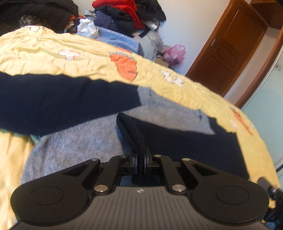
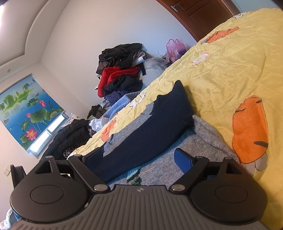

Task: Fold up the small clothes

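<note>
A small grey knit sweater (image 1: 92, 139) with navy sleeves lies flat on the yellow bedsheet (image 1: 53, 58). My left gripper (image 1: 141, 155) is shut on a fold of navy sleeve cloth (image 1: 131, 132), lifted just above the grey body. One navy sleeve (image 1: 61, 99) lies folded across the sweater. In the right wrist view the sweater (image 2: 199, 139) lies under my right gripper (image 2: 139, 159), which is open; the navy sleeve (image 2: 152, 127) runs between its fingers (image 2: 183, 161), not clamped.
A heap of red, black and blue clothes (image 1: 123, 16) sits past the bed's far edge, also in the right wrist view (image 2: 120, 74). A purple plastic bag (image 1: 174, 53) and a brown door (image 1: 231, 46) stand beyond. The sheet (image 2: 230, 74) stretches to the right.
</note>
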`<state>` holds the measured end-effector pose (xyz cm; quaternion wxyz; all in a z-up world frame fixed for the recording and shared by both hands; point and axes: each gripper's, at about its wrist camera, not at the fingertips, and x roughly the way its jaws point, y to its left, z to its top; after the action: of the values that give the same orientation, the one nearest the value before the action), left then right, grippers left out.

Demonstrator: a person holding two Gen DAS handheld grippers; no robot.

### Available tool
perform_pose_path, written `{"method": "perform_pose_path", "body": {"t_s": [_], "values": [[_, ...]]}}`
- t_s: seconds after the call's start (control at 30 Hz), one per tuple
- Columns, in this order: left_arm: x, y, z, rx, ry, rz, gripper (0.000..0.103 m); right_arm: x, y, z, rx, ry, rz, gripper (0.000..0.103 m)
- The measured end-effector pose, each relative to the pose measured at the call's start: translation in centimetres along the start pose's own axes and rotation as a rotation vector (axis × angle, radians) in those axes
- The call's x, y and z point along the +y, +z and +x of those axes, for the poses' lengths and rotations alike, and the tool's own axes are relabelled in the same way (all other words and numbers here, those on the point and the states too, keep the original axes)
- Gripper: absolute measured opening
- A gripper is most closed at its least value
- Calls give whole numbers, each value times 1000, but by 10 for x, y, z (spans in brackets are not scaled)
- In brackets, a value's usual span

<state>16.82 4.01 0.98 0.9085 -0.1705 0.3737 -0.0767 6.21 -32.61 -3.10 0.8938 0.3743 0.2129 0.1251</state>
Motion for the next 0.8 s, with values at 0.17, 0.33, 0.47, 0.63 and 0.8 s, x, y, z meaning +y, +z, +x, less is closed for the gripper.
{"method": "perform_pose_path", "body": {"t_s": [0.17,0.33,0.47,0.63,0.8], "values": [[6,-13,9,-53,-12,21,7,3,1,4,21,-28,-27,88],[10,-16,7,-66,-29,1,7,46,21,13,-29,-89,-270,92],[8,-17,6,-74,-22,6,8,67,45,79,57,-232,-491,92],[11,-17,6,-71,-39,-15,8,43,54,144,224,-385,-541,90],[19,-15,8,-69,-68,-55,9,43,34,148,226,-399,-652,103]]}}
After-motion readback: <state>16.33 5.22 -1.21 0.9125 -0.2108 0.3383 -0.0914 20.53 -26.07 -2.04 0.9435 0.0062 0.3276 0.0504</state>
